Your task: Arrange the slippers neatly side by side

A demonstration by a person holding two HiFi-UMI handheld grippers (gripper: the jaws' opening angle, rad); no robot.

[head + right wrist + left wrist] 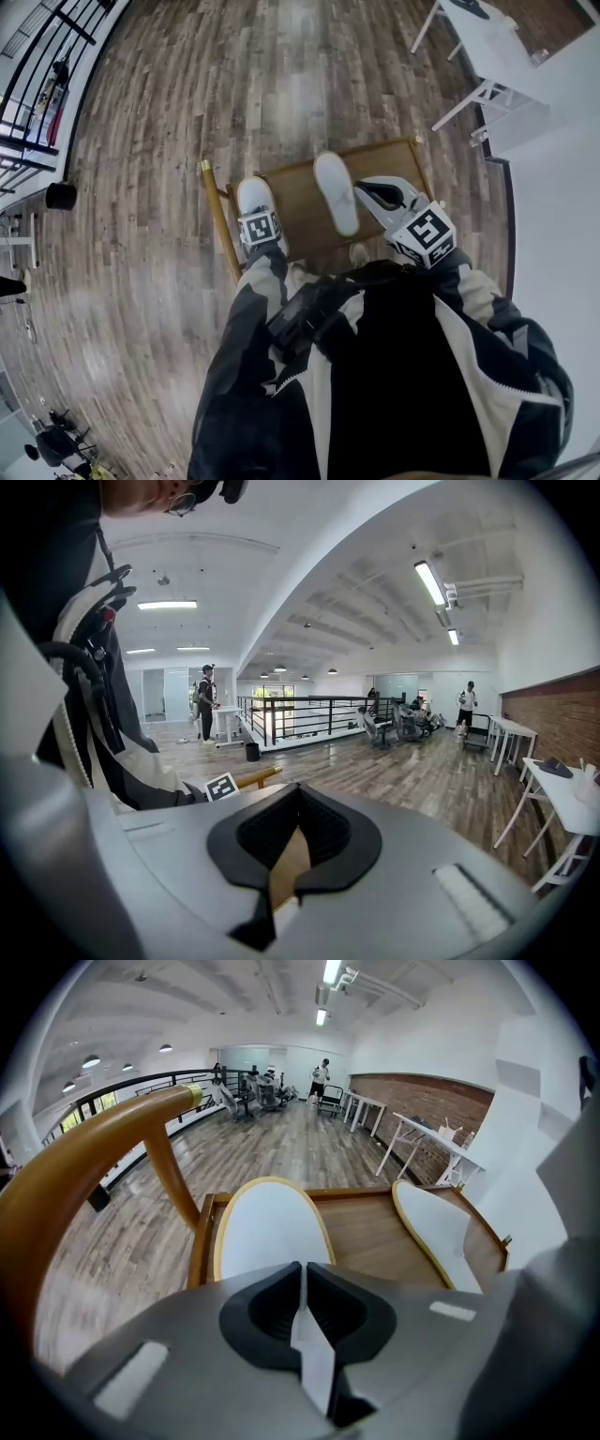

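Closed jaws on the left gripper [302,1279] leave only a thin slit, and a sliver of white is pinched in it. That sliver is the near end of the near slipper [272,1227], whose white oval with a yellow rim rises just beyond the pads. In the head view this slipper lies at the left end of the wooden tray [361,1192], reaching its left rim.

Jaws on the right gripper [296,803] are pressed together too, and they grip nothing. Only tan wood shows through the narrow slot under the pads. In the head view this gripper hangs over the right part of the tray, just beside the other slipper [436,1227]. I cannot tell whether they touch.

That other slipper lies on the tray's middle, apart from the near one, with bare wood between them. The two are not parallel: its far end angles away towards the left.

A curved wooden bar [94,1157] with a gold tip stands at the tray's left side. The right gripper view catches the left gripper's marker cube [222,787] beside that bar, with the person's dark and pale jacket [103,733] close on the left.

Farther off, plank floor [281,1143] runs to a white table [427,1133] by a brick wall, a black railing [300,714] and a few people standing in the distance.
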